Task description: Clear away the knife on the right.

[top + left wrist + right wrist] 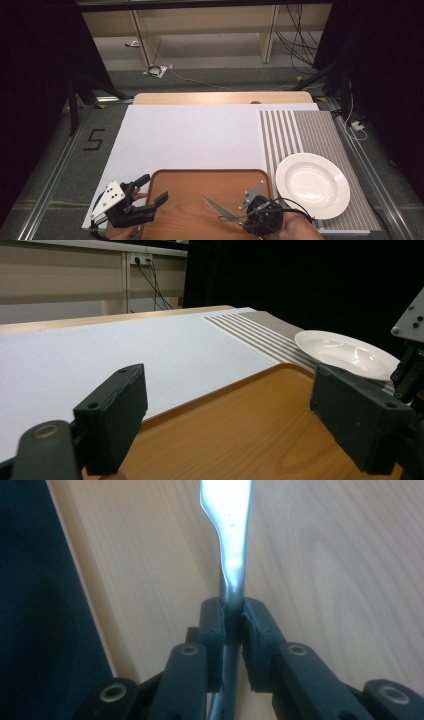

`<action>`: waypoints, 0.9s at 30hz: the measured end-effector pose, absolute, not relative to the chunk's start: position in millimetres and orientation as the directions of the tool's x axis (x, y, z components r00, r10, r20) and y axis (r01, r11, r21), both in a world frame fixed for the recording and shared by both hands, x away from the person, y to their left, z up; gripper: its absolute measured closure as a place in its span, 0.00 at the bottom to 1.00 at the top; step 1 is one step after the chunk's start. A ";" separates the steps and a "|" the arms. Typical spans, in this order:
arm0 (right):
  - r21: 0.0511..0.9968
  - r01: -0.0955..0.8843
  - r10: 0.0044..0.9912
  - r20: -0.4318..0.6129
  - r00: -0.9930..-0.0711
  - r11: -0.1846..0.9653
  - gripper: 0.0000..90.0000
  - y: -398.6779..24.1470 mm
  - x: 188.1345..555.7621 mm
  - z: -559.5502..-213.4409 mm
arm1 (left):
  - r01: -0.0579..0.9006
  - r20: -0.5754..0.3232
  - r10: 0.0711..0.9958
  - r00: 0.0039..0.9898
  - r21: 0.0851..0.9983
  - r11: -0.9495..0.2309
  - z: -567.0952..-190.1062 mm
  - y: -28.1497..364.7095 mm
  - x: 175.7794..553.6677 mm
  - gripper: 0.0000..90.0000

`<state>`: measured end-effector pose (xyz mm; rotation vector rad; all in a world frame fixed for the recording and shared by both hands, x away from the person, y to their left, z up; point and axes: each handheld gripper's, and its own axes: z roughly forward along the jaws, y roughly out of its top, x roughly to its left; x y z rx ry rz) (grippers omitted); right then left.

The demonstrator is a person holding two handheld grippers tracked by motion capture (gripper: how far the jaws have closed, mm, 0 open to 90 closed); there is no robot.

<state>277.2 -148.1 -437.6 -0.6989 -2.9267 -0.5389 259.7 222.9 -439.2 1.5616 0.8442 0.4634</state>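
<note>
A brown wooden tray [190,182] [250,425] [325,555] lies at the table's near edge. My right gripper [240,217] [232,612] hangs over the tray's right half, shut on the handle of a silver knife [214,206] [231,530]. The blade points toward the upper left, low over the wood. My left gripper [154,189] [225,410] sits at the tray's left edge, jaws wide open with nothing between them. A white empty plate [312,185] [345,352] rests just right of the tray.
A white sheet [192,135] covers most of the table, and a grey striped mat [305,132] [250,325] lies under the plate on the right. Beyond are the table's wooden far edge [220,97], cables on the floor and dark curtains on both sides.
</note>
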 end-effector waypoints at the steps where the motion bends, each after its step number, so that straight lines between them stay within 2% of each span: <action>1: 0.298 0.449 0.420 0.162 -0.893 0.842 0.90 -147.6 277.1 -438.6 | 0.250 -0.173 0.738 0.653 0.968 0.005 -439.3 222.8 259.7 0.17; 11: 0.249 0.455 0.428 0.158 -0.890 0.855 0.89 -140.4 274.6 -445.5 | 0.249 -0.174 0.737 0.654 0.968 0.008 -439.1 222.8 259.4 0.17; 22: 0.204 0.447 0.434 0.109 -0.894 0.871 0.87 -133.1 271.9 -452.1 | 0.250 -0.175 0.736 0.654 0.968 0.008 -439.1 222.8 259.5 0.17; 24: 0.214 0.463 0.448 0.115 -0.887 0.860 0.72 -133.9 271.5 -449.4 | 0.251 -0.176 0.735 0.655 0.968 0.008 -439.1 222.4 259.3 0.17; 27: 0.270 0.459 0.445 0.116 -0.888 0.846 0.69 -137.0 270.6 -440.8 | 0.250 -0.174 0.734 0.656 0.968 0.007 -439.3 222.1 259.4 0.17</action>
